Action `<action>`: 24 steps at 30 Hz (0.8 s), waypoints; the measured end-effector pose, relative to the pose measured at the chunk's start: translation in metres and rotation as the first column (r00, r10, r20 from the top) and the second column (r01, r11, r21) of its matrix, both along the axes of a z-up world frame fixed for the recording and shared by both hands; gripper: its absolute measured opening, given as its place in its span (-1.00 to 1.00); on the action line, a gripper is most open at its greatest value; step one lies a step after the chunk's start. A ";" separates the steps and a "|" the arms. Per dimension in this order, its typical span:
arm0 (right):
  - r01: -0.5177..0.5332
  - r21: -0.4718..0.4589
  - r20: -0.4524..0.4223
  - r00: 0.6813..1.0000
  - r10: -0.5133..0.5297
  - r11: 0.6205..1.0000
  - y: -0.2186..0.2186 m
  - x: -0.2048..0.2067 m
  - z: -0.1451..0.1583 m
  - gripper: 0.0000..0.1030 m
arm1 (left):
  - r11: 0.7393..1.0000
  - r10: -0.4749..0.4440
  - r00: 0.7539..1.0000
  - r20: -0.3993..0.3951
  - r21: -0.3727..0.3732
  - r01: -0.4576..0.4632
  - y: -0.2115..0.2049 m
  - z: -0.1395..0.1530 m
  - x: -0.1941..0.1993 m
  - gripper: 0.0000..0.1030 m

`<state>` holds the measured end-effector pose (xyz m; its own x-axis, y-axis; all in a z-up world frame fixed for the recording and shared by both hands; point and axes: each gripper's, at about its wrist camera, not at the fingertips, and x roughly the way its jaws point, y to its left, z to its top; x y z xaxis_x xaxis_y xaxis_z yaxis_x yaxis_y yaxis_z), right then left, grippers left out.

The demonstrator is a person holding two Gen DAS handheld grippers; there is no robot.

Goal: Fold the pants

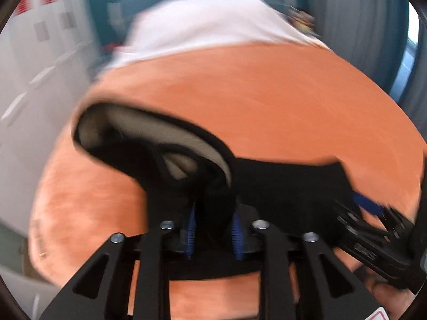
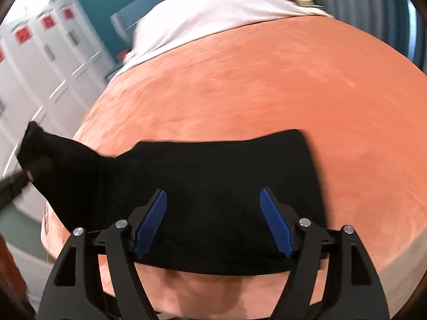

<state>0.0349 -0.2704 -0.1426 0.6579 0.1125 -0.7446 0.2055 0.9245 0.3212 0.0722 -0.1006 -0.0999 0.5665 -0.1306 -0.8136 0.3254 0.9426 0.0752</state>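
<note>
**Pants partly folded, one end lifted**

While the near part of the black pants point(image 2: 213, 194) lies flat as a broad panel on the orange bed cover point(image 2: 267, 80), one end is raised off the cover at the left of the right wrist view, so the fold reads as under way, not finished. The flat panel has a fairly straight far edge and a clean right side, which suggests at least one fold is already laid. What looks left is to bring the lifted end over and lay it on the panel, then smooth the stack.

The left gripper point(image 1: 214, 226) is clamped on a bunched length of the pants — dark cloth fills the gap between its blue pads, and a curl of fabric rises ahead of it, showing a pale grey inner lining. The right gripper point(image 2: 213, 221) hangs released above the flat panel, its pads spread wide with nothing pinched between them; cloth lies under it, not in it.

Much is hard to read. Both views are smeared with motion, the left one more so. In the left wrist view the right gripper shows only as a blurred dark shape at the lower right edge, with a hint of a hand beneath it. Whether the lifted end is a waistband or a leg cuff I cannot tell, nor how many layers the flat panel holds. The nearest hem of the pants is cut off behind the gripper frames. A white sheet point(image 2: 213, 8) covers the far end of the bed, and white cabinets point(image 2: 40, 61) stand to the left.
</note>
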 end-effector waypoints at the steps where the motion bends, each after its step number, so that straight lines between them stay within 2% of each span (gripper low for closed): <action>1: 0.027 -0.007 -0.007 1.000 -0.027 1.000 -0.012 -0.005 -0.002 0.43 | 0.999 -0.040 0.998 -0.052 0.005 0.040 -0.020 -0.016 -0.001 -0.30; 3: 0.089 -0.013 -0.031 0.995 -0.090 0.996 -0.040 -0.016 -0.005 0.43 | 0.998 -0.064 0.985 -0.157 -0.004 0.064 -0.050 -0.045 -0.005 -0.30; 5: 0.124 -0.006 -0.034 0.992 -0.124 0.992 -0.062 -0.029 -0.004 0.43 | 0.996 -0.079 0.978 -0.193 -0.049 0.071 -0.061 -0.052 -0.015 -0.20; 7: 0.131 -0.018 -0.037 0.991 -0.131 0.991 -0.072 -0.036 -0.001 0.43 | 0.993 -0.091 0.979 -0.183 -0.085 0.076 -0.062 -0.047 -0.025 0.26; 11: 0.066 0.022 -0.048 0.997 -0.065 0.998 -0.068 -0.029 0.001 0.43 | 0.993 -0.078 0.991 -0.113 -0.097 0.067 -0.042 -0.026 -0.044 0.31; 13: 0.009 0.049 -0.043 0.999 -0.007 0.999 -0.049 -0.014 0.004 0.43 | 0.996 -0.044 0.996 -0.084 -0.085 0.036 -0.024 -0.018 -0.046 0.34; 15: -0.071 0.033 -0.051 0.996 0.073 0.997 -0.020 0.005 0.006 0.57 | 0.998 0.024 0.998 -0.053 -0.049 -0.027 0.002 -0.012 -0.045 0.42; 16: -0.108 0.020 -0.056 0.993 0.108 0.994 -0.002 0.017 0.006 0.65 | 0.998 0.053 0.997 -0.052 -0.041 -0.055 0.013 -0.011 -0.046 0.43; 19: -0.177 0.031 -0.102 0.978 0.180 0.984 0.041 0.048 -0.008 0.65 | 0.991 0.122 0.990 -0.072 -0.047 -0.126 0.051 -0.016 -0.046 0.43; 24: -0.167 0.053 -0.224 0.959 0.174 0.985 0.086 0.080 -0.047 0.65 | 0.973 0.209 0.971 -0.117 -0.077 -0.219 0.114 -0.024 -0.055 0.43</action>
